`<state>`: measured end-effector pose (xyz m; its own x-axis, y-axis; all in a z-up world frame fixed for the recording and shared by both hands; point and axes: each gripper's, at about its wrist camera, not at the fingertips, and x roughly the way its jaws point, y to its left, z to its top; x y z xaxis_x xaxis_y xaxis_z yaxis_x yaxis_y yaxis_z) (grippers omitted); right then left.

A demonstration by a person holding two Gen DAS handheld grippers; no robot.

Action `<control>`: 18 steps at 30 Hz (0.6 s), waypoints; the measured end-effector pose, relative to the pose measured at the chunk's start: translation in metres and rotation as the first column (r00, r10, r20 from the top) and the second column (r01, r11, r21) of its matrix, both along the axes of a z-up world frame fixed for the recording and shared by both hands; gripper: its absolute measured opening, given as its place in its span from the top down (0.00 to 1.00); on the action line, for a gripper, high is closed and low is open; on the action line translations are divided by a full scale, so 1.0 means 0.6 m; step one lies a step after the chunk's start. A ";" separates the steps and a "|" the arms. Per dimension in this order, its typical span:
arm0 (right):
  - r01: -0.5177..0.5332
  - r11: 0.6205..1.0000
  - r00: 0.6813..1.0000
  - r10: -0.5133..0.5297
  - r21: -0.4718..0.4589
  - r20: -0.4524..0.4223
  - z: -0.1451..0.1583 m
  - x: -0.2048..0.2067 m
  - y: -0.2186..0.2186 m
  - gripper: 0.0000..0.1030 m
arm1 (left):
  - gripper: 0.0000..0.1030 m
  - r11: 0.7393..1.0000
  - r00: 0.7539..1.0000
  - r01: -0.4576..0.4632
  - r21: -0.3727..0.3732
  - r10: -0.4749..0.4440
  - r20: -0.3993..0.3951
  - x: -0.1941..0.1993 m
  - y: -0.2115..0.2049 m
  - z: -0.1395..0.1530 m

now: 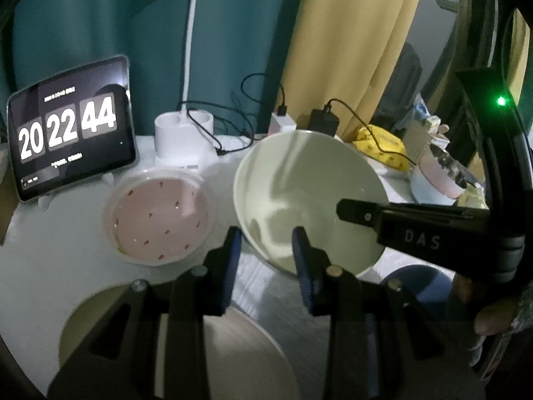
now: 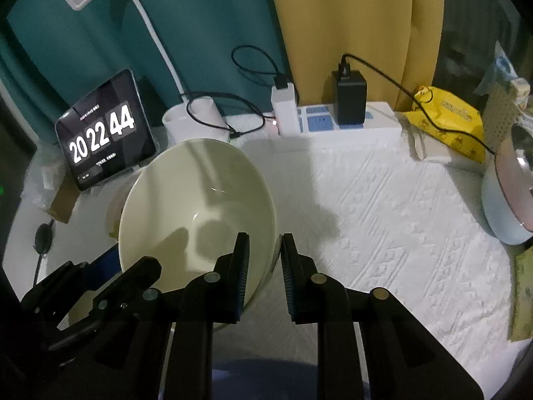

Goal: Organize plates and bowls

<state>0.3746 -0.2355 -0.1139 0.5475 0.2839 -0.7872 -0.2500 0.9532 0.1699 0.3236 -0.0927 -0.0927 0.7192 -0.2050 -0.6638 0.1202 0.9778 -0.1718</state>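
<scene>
Step in hand: pale green bowl (image 1: 309, 200) carried by both grippers, tilted, off the counter (image 2: 383, 220). Left hand-held gripper (image 1: 266, 250) grasps the near rim, one pad inside, one outside. Right hand-held gripper (image 2: 265, 266) likewise clamped on the bowl's right rim.

Next, my guess: bring it over the pink dish (image 1: 156, 220) at left, or to a clear spot; needs both hands level and in step, then let go together.

Bowl: glossy, empty, deep w/ narrow base, no chips seen. Slick rim, may slip.
</scene>
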 end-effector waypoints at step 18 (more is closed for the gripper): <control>0.007 1.000 0.998 -0.008 0.017 0.065 0.049 -0.058 0.000 0.80 | 0.68 1.000 0.997 0.013 0.004 -0.013 0.075 -0.052 0.000 0.048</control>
